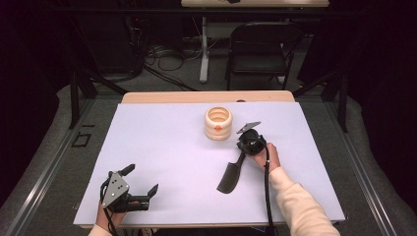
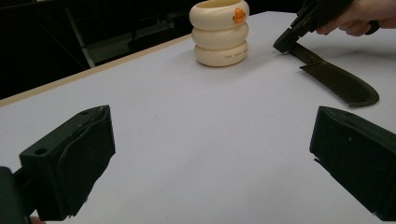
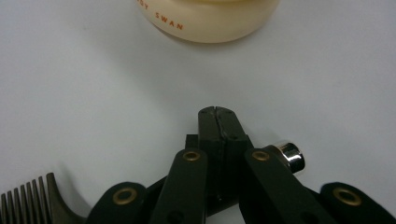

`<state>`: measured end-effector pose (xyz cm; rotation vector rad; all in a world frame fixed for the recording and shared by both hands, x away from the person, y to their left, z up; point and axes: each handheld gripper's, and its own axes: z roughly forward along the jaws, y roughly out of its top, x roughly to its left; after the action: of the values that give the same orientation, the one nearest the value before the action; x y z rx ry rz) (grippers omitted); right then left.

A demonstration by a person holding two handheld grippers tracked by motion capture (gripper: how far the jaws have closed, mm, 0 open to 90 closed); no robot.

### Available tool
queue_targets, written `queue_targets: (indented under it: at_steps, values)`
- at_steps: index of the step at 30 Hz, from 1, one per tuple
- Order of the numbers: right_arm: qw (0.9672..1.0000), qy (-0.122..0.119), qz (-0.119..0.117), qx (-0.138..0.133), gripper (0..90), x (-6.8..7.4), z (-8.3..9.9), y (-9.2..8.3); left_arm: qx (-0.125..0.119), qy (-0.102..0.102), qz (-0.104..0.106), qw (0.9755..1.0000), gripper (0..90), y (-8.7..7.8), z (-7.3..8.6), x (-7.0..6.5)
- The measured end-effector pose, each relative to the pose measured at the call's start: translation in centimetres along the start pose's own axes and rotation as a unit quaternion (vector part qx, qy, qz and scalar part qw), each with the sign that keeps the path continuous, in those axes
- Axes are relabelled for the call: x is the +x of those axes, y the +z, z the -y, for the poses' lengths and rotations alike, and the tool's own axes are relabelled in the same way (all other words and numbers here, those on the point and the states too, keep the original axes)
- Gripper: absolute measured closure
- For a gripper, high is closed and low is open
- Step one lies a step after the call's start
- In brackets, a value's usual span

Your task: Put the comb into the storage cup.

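Left gripper (image 1: 140,181), near tabletop (image 1: 162,147) front-left corner: jaws spread wide, nothing between them. Cream, ribbed, ring-stacked plastic cup (image 1: 218,123): upright, centre rear. Black plastic comb (image 1: 231,178): flat, right of centre. Right gripper (image 1: 242,149): clenched on comb's handle end.

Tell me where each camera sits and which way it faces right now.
High view: above the person's side, looking forward and down on the white table; both forearms, left gripper, right gripper.
Left gripper view: low, between its own wide-apart jaws, facing the cream ringed cup and black comb.
Right gripper view: looks down along its own jaws, shut on the comb's handle, toward the cup's base.
Shared: all three show cup and comb.
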<state>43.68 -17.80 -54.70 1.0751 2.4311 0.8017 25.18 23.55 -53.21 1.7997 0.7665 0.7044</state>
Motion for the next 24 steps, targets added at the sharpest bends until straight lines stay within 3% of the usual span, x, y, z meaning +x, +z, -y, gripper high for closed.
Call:
queue_targets:
  at_steps: [24]
  values:
    - [0.9992, 0.024, 0.019, 0.024, 90.0, -2.0, 1.6, -1.3, 0.000, 0.002, -0.002, 1.0000, 0.2, -0.1, 0.0, 0.0]
